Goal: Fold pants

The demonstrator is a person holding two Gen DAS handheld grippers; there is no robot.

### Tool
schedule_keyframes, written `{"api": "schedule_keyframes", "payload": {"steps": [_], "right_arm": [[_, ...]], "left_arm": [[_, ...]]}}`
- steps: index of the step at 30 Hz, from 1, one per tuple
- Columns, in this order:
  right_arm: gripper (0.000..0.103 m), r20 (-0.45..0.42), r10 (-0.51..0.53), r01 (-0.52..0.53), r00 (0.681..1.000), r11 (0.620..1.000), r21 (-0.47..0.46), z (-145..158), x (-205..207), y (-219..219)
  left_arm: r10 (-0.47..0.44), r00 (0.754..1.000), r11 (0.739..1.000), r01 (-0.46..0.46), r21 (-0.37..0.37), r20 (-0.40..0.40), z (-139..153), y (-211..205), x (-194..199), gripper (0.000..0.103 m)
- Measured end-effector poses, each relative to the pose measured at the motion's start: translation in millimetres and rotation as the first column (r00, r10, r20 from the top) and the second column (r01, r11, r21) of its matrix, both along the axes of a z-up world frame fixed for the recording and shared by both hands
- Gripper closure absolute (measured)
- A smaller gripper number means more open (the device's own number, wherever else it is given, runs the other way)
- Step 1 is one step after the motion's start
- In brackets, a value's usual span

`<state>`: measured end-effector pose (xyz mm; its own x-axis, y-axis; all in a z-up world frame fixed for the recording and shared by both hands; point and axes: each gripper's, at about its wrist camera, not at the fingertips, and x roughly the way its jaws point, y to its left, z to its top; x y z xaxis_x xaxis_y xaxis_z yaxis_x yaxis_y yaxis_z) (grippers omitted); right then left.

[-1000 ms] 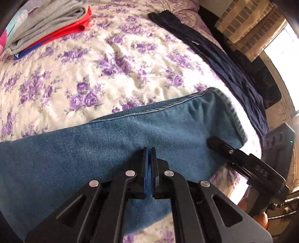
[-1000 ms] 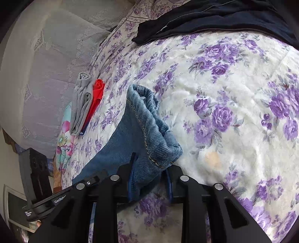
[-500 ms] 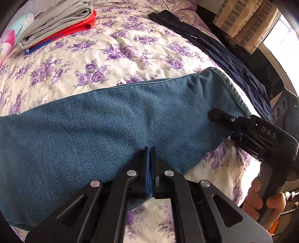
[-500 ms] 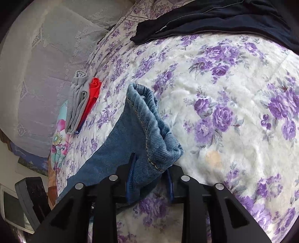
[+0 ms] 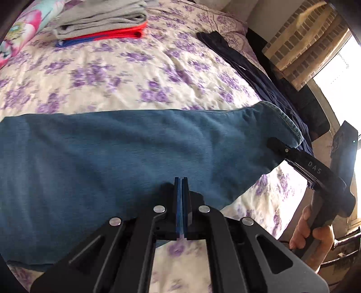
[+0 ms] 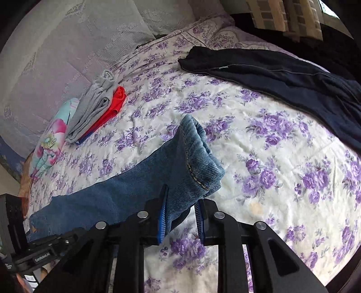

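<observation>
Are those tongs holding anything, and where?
Both hold the jeans: right tongs pinch the hem end, left tongs its near edge.

Floral bedspread [image 6: 282,157], blue jeans [image 5: 112,157], dark garment [image 6: 282,72], folded stack [image 5: 101,20]

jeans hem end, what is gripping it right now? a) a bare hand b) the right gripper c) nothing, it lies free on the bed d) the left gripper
b: in the right wrist view the right gripper has its blue pads on either side of the bunched hem of the jeans, while the left gripper is pinched on the edge further along the leg.
</observation>
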<state>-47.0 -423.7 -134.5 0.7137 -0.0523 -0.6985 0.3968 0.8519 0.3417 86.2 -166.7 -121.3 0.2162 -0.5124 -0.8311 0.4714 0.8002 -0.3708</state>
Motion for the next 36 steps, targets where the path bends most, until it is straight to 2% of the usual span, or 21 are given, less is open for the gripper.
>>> {"api": "schedule_keyframes", "payload": {"steps": [3,5,7,9,13,15,19,21,23,24,25,27,28,30,31,32,33,34,36], "right_arm": [[0.083,0.025,0.055,-0.051,0.998,0.99,-0.133,28,4,28],[0.083,0.049,0.131,-0.118,0.99,0.969,-0.218,51,10,56],[0.083,0.046,0.213,-0.188,0.976,0.93,-0.317,68,18,92],[0.083,0.02,0.295,-0.265,0.955,0.883,-0.388,75,30,128],[0.083,-0.07,0.434,-0.418,0.898,0.794,-0.44,65,55,194],[0.083,-0.117,0.499,-0.495,0.859,0.749,-0.44,54,65,225],[0.083,-0.229,0.597,-0.634,0.769,0.665,-0.395,19,78,275],[0.081,-0.308,0.583,-0.658,0.752,0.634,-0.407,-5,83,289],[0.073,-0.322,0.585,-0.667,0.744,0.632,-0.394,-10,83,290],[0.062,-0.316,0.606,-0.684,0.73,0.637,-0.356,-5,82,289],[0.049,-0.304,0.636,-0.705,0.709,0.644,-0.297,3,81,285],[0.04,-0.243,0.696,-0.736,0.676,0.655,-0.174,25,76,277],[0.036,-0.211,0.712,-0.742,0.669,0.656,-0.139,38,74,274],[0.034,-0.154,0.706,-0.723,0.691,0.677,-0.138,60,72,264],[0.035,-0.138,0.691,-0.705,0.71,0.692,-0.155,67,73,260],[0.042,-0.139,0.676,-0.689,0.724,0.702,-0.177,70,76,257],[0.072,-0.156,0.665,-0.683,0.731,0.707,-0.185,69,81,256],[0.097,-0.182,0.659,-0.683,0.73,0.712,-0.163,63,88,255],[0.094,-0.211,0.655,-0.682,0.726,0.723,-0.104,44,101,253]], "left_arm": [[0.126,0.992,0.991,-0.125,0.055,-0.018,5,73,12,0.101],[0.252,0.968,0.964,-0.249,0.091,-0.018,7,129,24,0.101],[0.359,0.933,0.927,-0.357,0.114,-0.002,10,180,32,0.101],[0.401,0.916,0.913,-0.397,0.098,-0.027,10,219,37,0.101],[0.424,0.9,0.906,-0.423,0.027,-0.099,2,262,41,0.102],[0.42,0.902,0.907,-0.42,0.017,-0.101,-1,265,40,0.102],[0.414,0.909,0.909,-0.411,0.066,-0.043,-3,253,37,0.102],[0.41,0.912,0.91,-0.407,0.079,-0.03,-5,251,37,0.102],[0.407,0.913,0.911,-0.404,0.078,-0.03,-6,252,37,0.102],[0.404,0.914,0.913,-0.401,0.076,-0.03,-6,252,37,0.102],[0.402,0.915,0.914,-0.399,0.073,-0.031,-7,253,38,0.102],[0.4,0.916,0.915,-0.397,0.067,-0.033,-7,253,38,0.102],[0.399,0.916,0.916,-0.397,0.064,-0.033,-7,254,38,0.102],[0.399,0.916,0.916,-0.397,0.06,-0.03,-7,255,36,0.102],[0.399,0.916,0.916,-0.397,0.06,-0.029,-7,255,36,0.102],[0.399,0.916,0.916,-0.397,0.061,-0.028,-7,254,36,0.102],[0.4,0.916,0.916,-0.397,0.061,-0.029,-7,254,36,0.102],[0.399,0.916,0.916,-0.397,0.062,-0.03,-7,254,36,0.102],[0.4,0.916,0.916,-0.397,0.063,-0.033,-8,255,36,0.102]]}}
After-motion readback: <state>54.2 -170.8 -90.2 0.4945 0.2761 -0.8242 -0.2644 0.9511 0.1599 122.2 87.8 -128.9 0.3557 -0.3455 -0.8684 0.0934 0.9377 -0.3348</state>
